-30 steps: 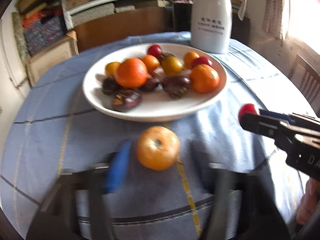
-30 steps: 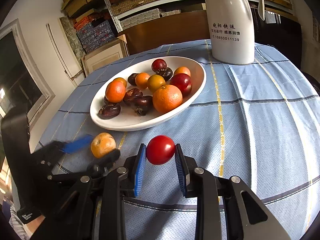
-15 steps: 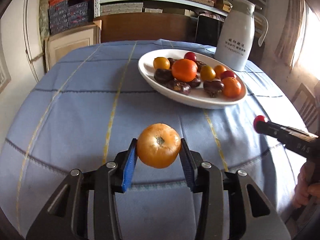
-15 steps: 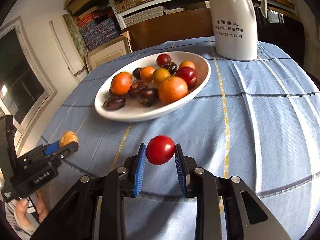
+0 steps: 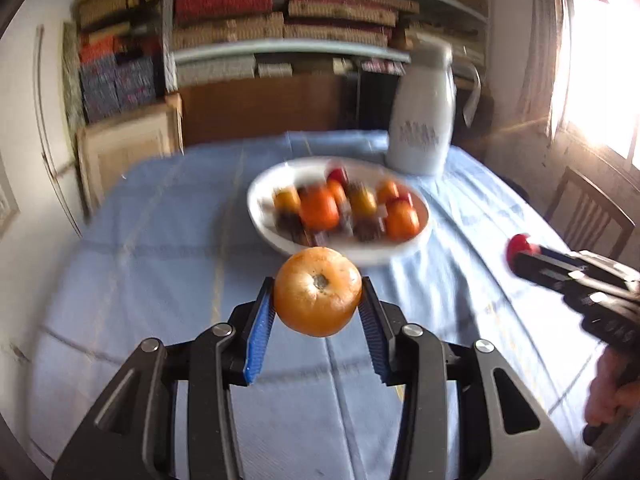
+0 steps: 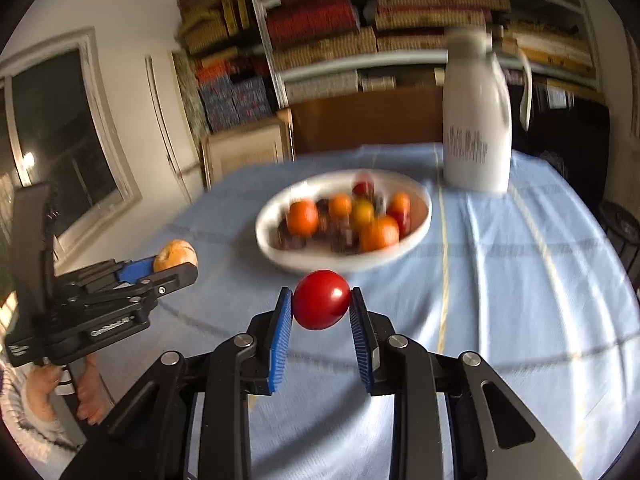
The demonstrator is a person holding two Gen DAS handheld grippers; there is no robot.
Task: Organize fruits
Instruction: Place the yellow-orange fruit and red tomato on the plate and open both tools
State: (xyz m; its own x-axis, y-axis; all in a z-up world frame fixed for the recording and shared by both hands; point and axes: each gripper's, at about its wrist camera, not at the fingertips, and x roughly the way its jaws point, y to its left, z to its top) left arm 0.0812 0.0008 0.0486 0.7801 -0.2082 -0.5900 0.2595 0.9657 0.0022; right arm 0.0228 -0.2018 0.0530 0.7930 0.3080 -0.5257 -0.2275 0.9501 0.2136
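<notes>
My left gripper is shut on a pale orange round fruit, held in the air short of the white plate. My right gripper is shut on a small red tomato, also lifted above the blue cloth. The plate carries several oranges, small yellow and red fruits and dark ones. In the right wrist view the left gripper shows at the left with the orange fruit in it. In the left wrist view the right gripper shows at the right with the red tomato.
A white jug with a handle stands behind the plate on the round table's blue checked cloth. A wooden chair stands at the right. Shelves of stacked boxes fill the back wall. A hand grips the left tool.
Both grippers have risen from the cloth and pulled back from the plate, each keeping its fruit. The left gripper closed on the orange fruit that lay on the cloth a second ago.
</notes>
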